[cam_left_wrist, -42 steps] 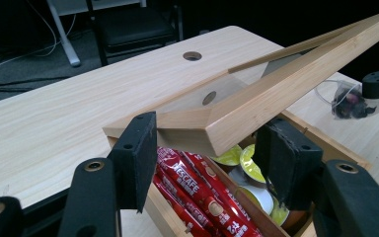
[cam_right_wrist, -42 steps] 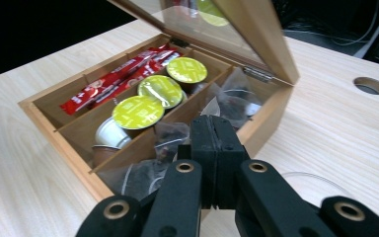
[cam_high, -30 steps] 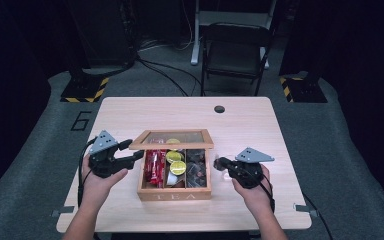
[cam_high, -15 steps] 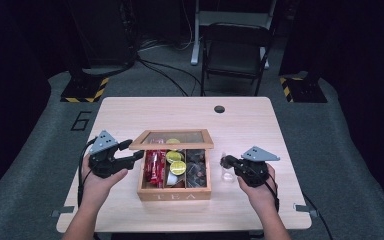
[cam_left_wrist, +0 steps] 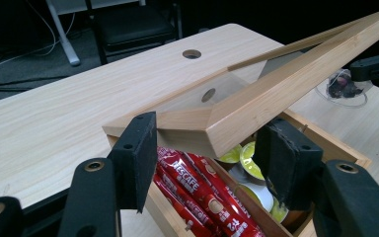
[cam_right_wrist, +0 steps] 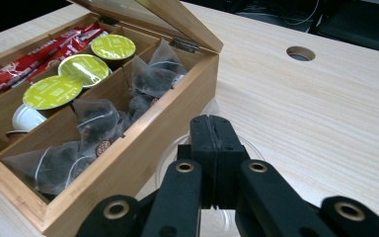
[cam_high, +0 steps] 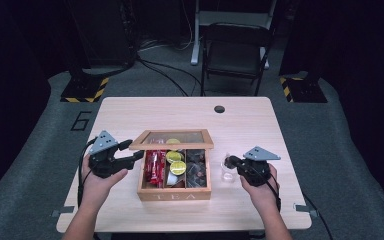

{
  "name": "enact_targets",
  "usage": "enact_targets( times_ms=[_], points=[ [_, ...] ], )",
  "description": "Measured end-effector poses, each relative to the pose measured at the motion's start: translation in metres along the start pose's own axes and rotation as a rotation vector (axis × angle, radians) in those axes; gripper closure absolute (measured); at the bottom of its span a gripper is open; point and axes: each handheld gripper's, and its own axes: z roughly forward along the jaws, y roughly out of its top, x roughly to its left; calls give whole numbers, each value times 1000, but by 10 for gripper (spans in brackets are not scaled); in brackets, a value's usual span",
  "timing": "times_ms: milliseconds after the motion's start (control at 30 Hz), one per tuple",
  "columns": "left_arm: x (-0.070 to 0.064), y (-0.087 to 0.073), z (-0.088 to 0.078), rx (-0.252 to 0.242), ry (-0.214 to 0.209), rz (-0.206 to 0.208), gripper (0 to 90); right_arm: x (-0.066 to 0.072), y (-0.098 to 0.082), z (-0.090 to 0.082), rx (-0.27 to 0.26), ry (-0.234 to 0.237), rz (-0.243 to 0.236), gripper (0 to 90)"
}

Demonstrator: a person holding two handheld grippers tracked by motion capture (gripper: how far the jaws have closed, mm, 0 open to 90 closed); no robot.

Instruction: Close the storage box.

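Clear plastic cup (cam_high: 227, 170), hard to make out, sits on the desk just right of the tea box (cam_high: 175, 192) near the front edge; what the right gripper (cam_high: 233, 161) pinches with jaws together is hidden. The left gripper (cam_left_wrist: 207, 148), jaws apart around the corner, props the glass lid (cam_left_wrist: 276, 84) tilted; whether the pads press is unclear. Both forearms enter from the front edge.

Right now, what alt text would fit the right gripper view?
The right gripper's shut jaws hang over a clear cup on the table, beside an open wooden tea box. Its compartments hold mesh tea bags, green-lidded pods and red sachets.
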Motion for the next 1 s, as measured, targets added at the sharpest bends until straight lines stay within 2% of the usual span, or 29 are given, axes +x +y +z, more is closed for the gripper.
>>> enact_targets(
  times_ms=[333,500,1000],
  points=[
    [0,0,0,1,-1,1,424,-2,-4,4,19,-8,-5,900],
    [0,0,0,2,-2,1,424,0,-5,6,22,-18,0,843],
    [0,0,0,0,0,1,424,5,0,3,-2,-12,-27,776]
  ],
)
